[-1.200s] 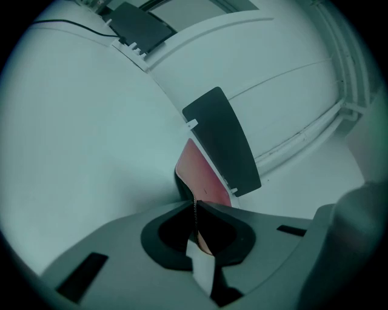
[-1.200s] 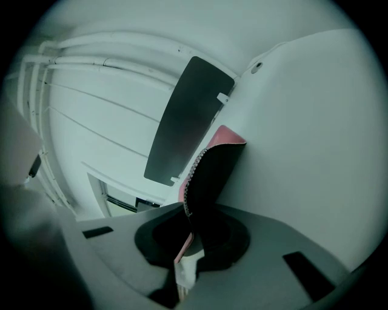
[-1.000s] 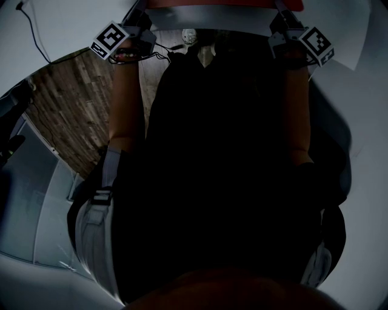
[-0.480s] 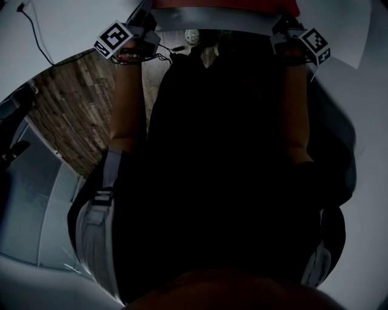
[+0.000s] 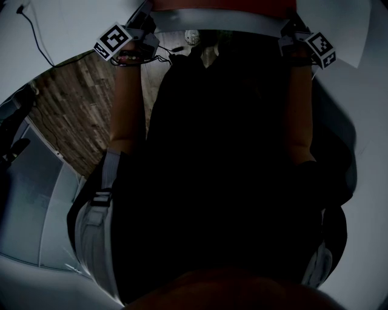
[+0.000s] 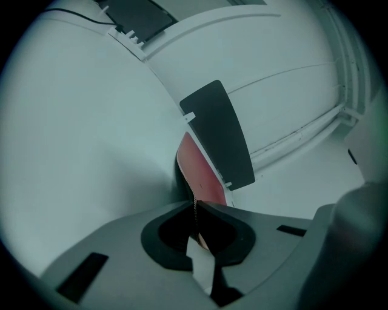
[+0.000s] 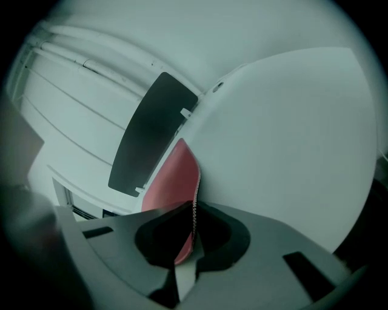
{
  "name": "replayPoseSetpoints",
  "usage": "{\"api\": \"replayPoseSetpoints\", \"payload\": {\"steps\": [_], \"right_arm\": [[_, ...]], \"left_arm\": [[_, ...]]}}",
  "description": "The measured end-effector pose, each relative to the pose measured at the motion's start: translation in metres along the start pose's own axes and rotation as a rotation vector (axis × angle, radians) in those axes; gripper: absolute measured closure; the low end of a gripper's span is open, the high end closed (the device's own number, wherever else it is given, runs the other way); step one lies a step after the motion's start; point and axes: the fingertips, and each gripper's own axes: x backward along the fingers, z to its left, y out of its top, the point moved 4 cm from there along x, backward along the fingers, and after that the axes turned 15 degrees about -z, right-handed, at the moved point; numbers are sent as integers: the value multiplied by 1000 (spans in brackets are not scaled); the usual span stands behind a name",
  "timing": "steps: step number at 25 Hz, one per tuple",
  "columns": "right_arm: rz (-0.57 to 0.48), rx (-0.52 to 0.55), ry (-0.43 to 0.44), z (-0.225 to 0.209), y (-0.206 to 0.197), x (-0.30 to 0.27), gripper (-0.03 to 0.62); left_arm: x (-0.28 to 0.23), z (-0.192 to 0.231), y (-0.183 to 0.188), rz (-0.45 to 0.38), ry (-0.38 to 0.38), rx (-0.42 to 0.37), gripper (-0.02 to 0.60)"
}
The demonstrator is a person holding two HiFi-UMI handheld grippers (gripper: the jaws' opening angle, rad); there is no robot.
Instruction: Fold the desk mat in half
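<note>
The desk mat [image 5: 224, 3] is red on one face and pale grey on the other [image 5: 212, 22]. Only its near edge shows, at the top of the head view above the person's dark torso. My left gripper [image 5: 143, 17] holds that edge at the left and my right gripper [image 5: 288, 30] holds it at the right. In the left gripper view the jaws [image 6: 194, 203] are shut on a thin red corner of the mat [image 6: 200, 169]. In the right gripper view the jaws [image 7: 194, 209] pinch the other red corner [image 7: 176, 175], whose stitched edge runs between the pads.
White table surfaces fill both gripper views, each with a black flat panel [image 6: 221, 136] [image 7: 151, 133] beyond the mat. In the head view, wooden floor [image 5: 73, 103] lies at the left, and a thin cable [image 5: 33, 30] crosses the white surface at the top left.
Both grippers have shifted slightly up and outward, the right one more, carrying the mat's edge with them. Both stay shut on it.
</note>
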Motion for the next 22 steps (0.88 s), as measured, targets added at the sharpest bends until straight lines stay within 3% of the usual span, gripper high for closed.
{"api": "replayPoseSetpoints", "payload": {"steps": [8,22], "right_arm": [[15,7,43,7,2,1,554],[69,31,19,2,-1,3,554]], "left_arm": [[2,6,-3,15,23,-8,555],[6,22,-12,49,82,25,555]]}}
